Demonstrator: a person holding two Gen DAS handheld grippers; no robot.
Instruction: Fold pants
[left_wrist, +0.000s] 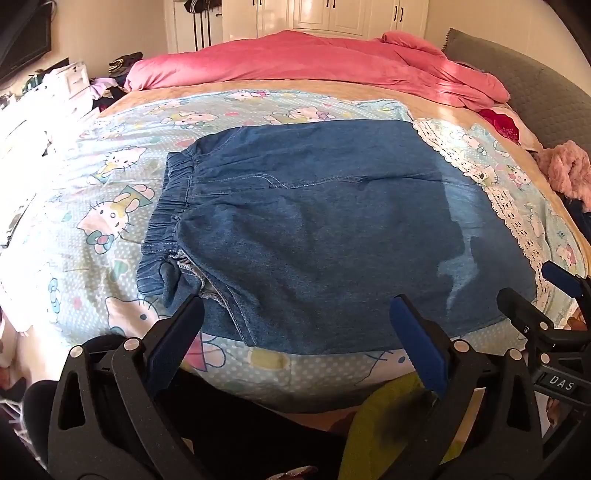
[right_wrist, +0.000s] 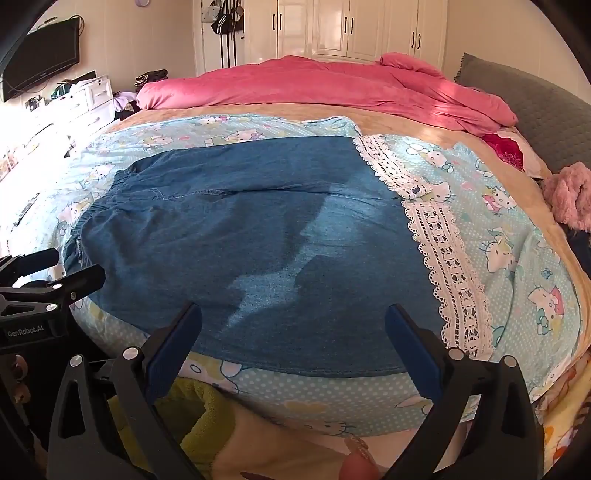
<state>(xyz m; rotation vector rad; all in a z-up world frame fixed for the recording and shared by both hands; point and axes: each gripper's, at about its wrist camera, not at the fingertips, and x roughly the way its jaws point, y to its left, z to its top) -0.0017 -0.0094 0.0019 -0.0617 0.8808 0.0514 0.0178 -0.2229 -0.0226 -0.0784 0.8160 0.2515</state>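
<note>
Blue denim pants (left_wrist: 314, 229) (right_wrist: 240, 240) lie flat on the cartoon-cat bedsheet (left_wrist: 110, 184) (right_wrist: 517, 236). Their elastic waistband (left_wrist: 173, 206) is at the left, and the right end reaches a white lace strip (left_wrist: 509, 214) (right_wrist: 447, 266). My left gripper (left_wrist: 295, 310) hovers open over the near edge of the pants by the waistband side, nothing between its blue pads (left_wrist: 417, 347). My right gripper (right_wrist: 293, 314) hovers open over the near right part of the pants, also empty. Each gripper shows in the other's view, the right gripper (left_wrist: 535, 288) and the left gripper (right_wrist: 70, 264).
A rumpled pink duvet (left_wrist: 314, 62) (right_wrist: 314, 88) covers the far side of the bed. A grey headboard (left_wrist: 535, 85) and a fluffy pink item (left_wrist: 565, 173) are at the right. White drawers (right_wrist: 92, 99) and a wall TV (right_wrist: 40, 55) stand left. Yellow-green cloth (left_wrist: 384, 417) lies below the near bed edge.
</note>
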